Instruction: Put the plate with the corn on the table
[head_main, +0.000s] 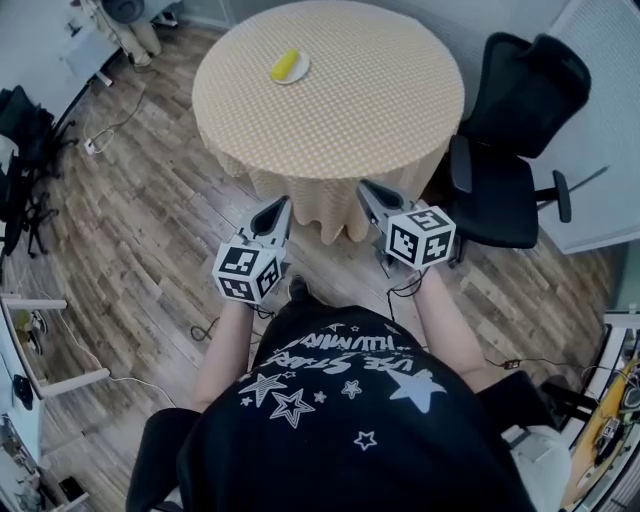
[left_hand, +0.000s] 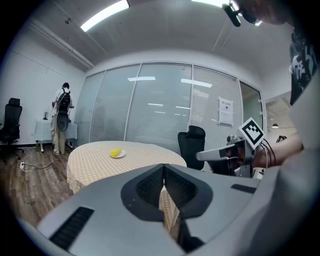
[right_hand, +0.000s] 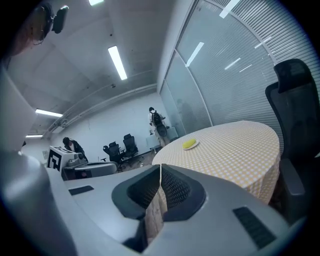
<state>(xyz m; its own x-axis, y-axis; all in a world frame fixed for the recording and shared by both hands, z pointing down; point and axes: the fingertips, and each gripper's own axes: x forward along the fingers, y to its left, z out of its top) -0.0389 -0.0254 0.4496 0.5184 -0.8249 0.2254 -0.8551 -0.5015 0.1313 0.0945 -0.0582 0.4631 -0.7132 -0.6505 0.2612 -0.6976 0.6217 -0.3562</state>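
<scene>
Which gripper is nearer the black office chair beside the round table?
Right. The right gripper hangs close beside the office chair, short of the table. The left gripper sits on the right gripper's far side, away from the chair.

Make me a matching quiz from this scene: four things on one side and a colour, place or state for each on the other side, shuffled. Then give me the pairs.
Things:
1. corn
2. office chair
3. left gripper
4. tablecloth

Descriptions:
A. black
B. yellow and white checks
C. jaws together, nothing held
D. lying on a white plate

Pairs: 1-D, 2-A, 3-C, 4-B
</scene>
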